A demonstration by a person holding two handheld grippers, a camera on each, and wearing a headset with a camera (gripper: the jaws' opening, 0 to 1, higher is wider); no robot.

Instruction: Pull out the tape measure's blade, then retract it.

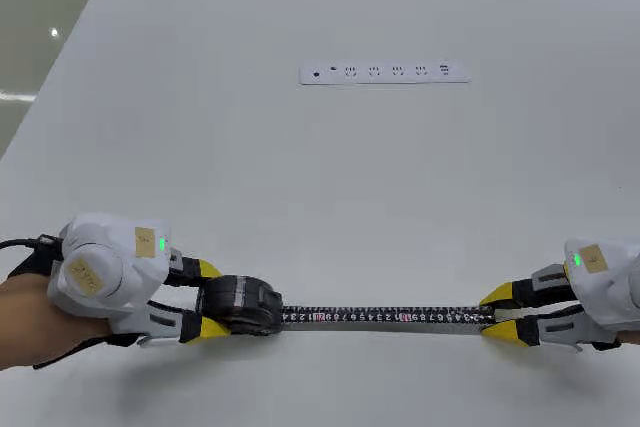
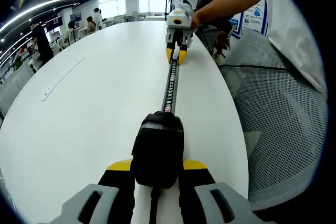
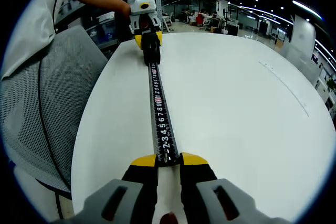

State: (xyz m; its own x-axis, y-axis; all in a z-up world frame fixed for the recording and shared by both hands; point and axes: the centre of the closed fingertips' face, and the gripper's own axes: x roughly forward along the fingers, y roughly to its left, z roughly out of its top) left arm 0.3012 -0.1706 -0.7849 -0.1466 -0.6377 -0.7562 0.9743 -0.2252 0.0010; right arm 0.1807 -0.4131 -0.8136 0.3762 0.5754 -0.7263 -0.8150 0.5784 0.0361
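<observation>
Left gripper (image 1: 211, 299) clamped on tape measure case (image 1: 245, 304); right gripper (image 1: 497, 314) pinching blade (image 1: 385, 316) at its tip. Stretched flat on bench (image 1: 350, 187) between the two, well apart. Pull-out seemingly done, or nearly; retraction not yet begun.

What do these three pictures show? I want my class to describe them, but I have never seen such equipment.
A person holds a two-jaw hand tool, called a gripper, in each hand. The head view comes from a headset camera looking down at a white table. The other two come from cameras riding on each gripper, looking along its jaws. The left gripper clamps the black tape measure case; the right gripper pinches the end of the blade, pulled out along the table. A white power strip lies further back.
</observation>
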